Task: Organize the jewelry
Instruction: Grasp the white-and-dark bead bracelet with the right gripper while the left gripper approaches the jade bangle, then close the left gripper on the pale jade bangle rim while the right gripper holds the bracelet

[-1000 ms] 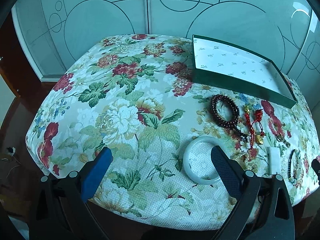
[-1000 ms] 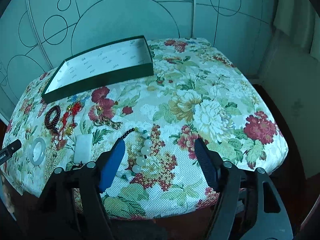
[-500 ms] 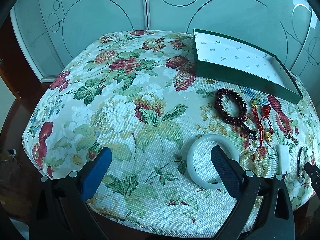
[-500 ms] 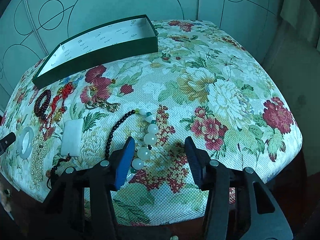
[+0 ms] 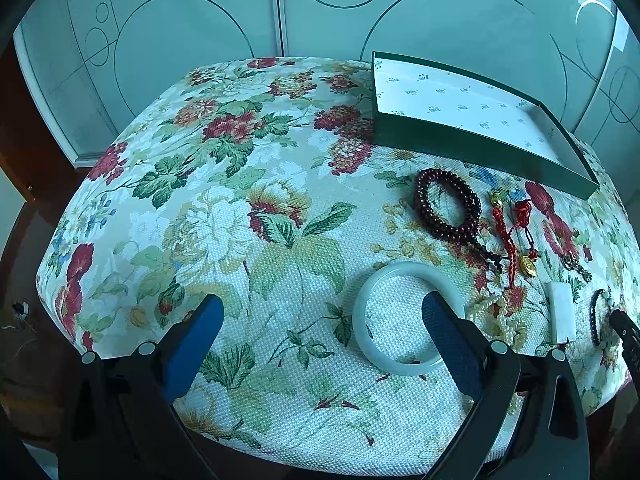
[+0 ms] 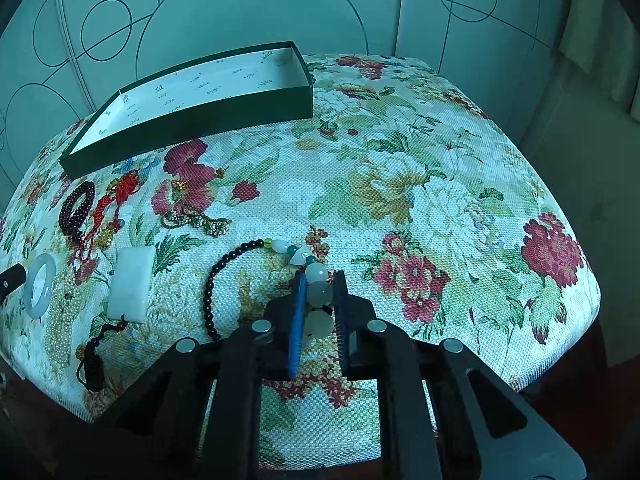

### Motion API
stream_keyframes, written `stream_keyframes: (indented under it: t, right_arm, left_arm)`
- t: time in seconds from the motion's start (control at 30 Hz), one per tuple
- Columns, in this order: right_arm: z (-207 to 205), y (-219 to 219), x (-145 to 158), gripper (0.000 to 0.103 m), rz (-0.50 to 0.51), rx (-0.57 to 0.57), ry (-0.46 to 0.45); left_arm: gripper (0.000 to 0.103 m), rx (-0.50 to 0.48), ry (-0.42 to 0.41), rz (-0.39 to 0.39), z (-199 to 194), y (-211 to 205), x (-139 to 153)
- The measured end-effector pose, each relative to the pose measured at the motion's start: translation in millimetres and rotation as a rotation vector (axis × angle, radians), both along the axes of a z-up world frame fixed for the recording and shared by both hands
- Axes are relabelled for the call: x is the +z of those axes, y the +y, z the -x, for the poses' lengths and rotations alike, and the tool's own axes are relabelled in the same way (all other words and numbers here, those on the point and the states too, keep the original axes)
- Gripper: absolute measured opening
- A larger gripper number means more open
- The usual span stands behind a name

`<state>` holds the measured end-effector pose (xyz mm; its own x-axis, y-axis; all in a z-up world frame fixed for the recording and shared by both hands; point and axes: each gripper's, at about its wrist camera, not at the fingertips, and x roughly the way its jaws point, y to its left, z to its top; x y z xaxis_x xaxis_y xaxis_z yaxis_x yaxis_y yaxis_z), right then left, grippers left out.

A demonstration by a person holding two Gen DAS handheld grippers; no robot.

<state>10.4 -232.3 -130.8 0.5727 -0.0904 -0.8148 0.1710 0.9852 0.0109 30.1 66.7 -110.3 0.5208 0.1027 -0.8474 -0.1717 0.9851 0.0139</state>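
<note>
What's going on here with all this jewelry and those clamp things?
A person is sorting jewelry on a flowered cushion with a hand-held gripper in each hand. The right hand-held gripper has shut on the pale beads of a beaded necklace, which is not yet lifted. The left hand-held gripper is open, one finger over a white bangle. The green box behind is empty; other pieces lie loose.

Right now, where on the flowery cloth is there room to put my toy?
The cloth right of the green box is bare, and so is the stretch left of the white bangle. Between bangle and bead string it is crowded with jewelry.
</note>
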Motion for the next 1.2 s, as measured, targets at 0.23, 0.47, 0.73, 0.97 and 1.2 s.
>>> stream_keyframes:
  t: [0.23,0.47,0.73,0.97,1.2]
  right_arm:
    - [0.2,-6.4,-1.0,0.014,-0.027,-0.017,-0.007]
    - [1.3,-8.4,-1.6,0.014,-0.049,-0.008,-0.015]
    - [3.3,-11.1,-2.0,0.014,-0.077,-0.004,-0.019]
    - [3.4,-11.6,-2.6,0.014,-0.084,-0.003,-0.023]
    - [3.3,-11.1,-2.7,0.014,-0.079,-0.002,-0.025]
  left_arm:
    - [0.099,-0.026,-0.004,0.038,-0.4,-7.3,2.0]
    - [0.099,-0.087,-0.011,0.053,-1.4,-25.7,0.0]
    - [0.099,-0.093,0.038,0.063,-7.8,-27.7,-20.5]
    - [0.099,-0.075,0.031,0.05,-7.5,-20.6,-20.6]
    - [0.099,-0.05,0.01,0.019,-7.5,-6.1,-22.6]
